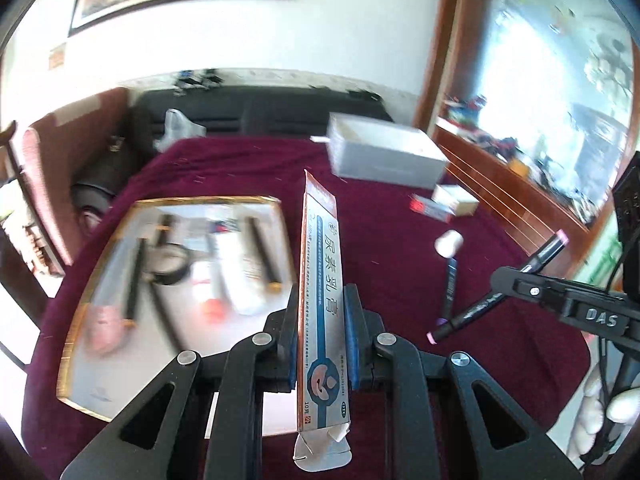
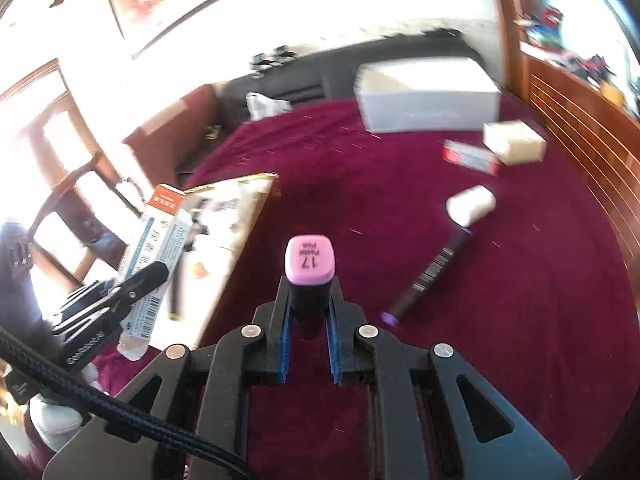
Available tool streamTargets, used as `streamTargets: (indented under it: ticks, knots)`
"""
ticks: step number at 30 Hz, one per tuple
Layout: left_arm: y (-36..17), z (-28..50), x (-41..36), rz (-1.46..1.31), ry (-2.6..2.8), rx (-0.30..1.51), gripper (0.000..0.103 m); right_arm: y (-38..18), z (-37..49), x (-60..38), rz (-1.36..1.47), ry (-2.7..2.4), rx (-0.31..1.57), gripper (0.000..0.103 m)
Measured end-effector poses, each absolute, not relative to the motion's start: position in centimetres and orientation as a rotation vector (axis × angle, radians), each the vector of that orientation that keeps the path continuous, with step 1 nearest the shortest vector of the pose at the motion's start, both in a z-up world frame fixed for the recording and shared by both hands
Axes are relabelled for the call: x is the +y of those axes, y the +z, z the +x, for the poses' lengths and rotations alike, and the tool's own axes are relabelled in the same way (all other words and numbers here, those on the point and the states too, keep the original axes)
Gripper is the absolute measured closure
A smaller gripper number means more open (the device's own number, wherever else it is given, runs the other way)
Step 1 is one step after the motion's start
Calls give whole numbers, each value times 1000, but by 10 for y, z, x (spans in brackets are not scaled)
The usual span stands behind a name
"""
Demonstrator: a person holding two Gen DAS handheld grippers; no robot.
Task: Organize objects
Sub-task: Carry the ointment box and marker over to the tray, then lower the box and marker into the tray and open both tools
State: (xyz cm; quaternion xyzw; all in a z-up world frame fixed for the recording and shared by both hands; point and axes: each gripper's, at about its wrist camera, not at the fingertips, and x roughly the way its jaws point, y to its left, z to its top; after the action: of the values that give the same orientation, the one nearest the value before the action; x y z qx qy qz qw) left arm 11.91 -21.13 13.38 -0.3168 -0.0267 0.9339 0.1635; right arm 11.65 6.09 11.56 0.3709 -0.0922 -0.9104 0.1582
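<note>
Left gripper [image 1: 322, 320]: clamped on a long carton [image 1: 322, 280], which stands between the blue pads at lower centre of the left view and shows printed characters and an opened bottom flap.

Right gripper [image 2: 308, 312]: clamped on a black marker with a pink cap [image 2: 309, 262], cap end toward the camera at centre of the right view.

Tray [image 1: 120, 360], gold-rimmed, pale: left of the left view, on a maroon cloth [image 1: 380, 240]; contents blurred, among them dark sticks, a tape roll and white tubes.

White box [image 1: 380, 152]: upper centre-right, far edge of the cloth.

Small cream box [image 2: 514, 142] with a red and white packet [image 2: 470, 156] just beside it: right of the white box.

White cylinder [image 2: 471, 204] and a second black marker [image 2: 428, 276], purple-ended: centre right, loose on the cloth, lying end to end.
</note>
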Motion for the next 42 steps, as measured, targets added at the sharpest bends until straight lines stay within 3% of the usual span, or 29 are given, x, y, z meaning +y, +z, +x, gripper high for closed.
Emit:
streamTargets:
  ticks: [7,16,42]
  knots:
    - [130,118,-267,-908,2814,-104,88,129,110,2,1024,-2477,-182,90]
    - [87,101,-306,-1045,2869,-131,88,96,88,-59,1152,-2295,-132,90]
    - [31,60,-315,-1262,2816,-117,88,20,-4,-130,1440,-2216,-31,90]
